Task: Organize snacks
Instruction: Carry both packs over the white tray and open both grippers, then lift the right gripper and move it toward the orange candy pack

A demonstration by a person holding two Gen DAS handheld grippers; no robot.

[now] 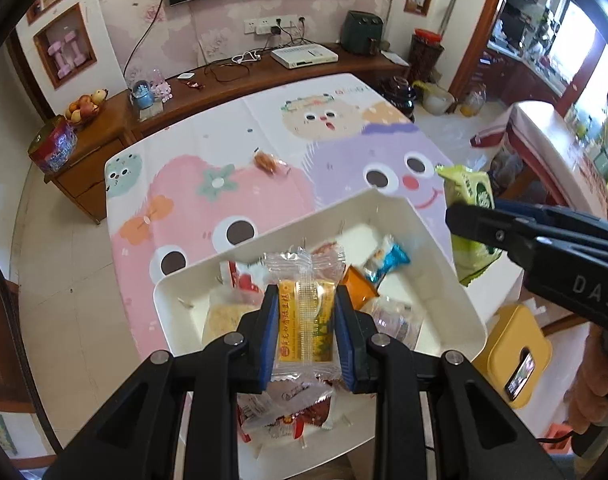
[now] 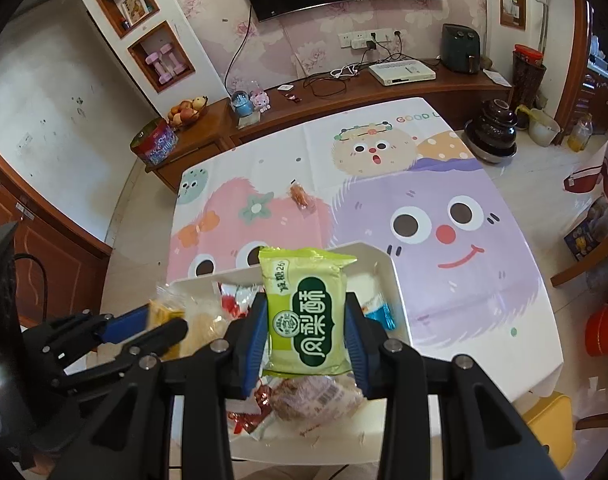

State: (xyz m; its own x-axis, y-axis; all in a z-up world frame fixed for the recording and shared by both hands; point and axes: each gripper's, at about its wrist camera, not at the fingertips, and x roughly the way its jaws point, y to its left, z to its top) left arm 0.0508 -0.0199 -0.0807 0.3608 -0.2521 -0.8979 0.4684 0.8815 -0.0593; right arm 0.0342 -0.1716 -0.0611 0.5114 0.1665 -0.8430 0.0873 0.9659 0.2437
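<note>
White tray (image 1: 436, 248) overhangs the table's near edge; left gripper (image 1: 307, 330) clamps a yellow packet (image 1: 304, 320), right gripper (image 2: 307, 330) a green packet (image 2: 306, 320); tablecloth (image 2: 444, 280) beyond lies open.

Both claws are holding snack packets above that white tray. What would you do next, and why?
Probably lower both and let go: the left gripper pinches a yellow cake packet and the right gripper a green pastry packet, both over the white tray, where other snacks already lie.
</note>
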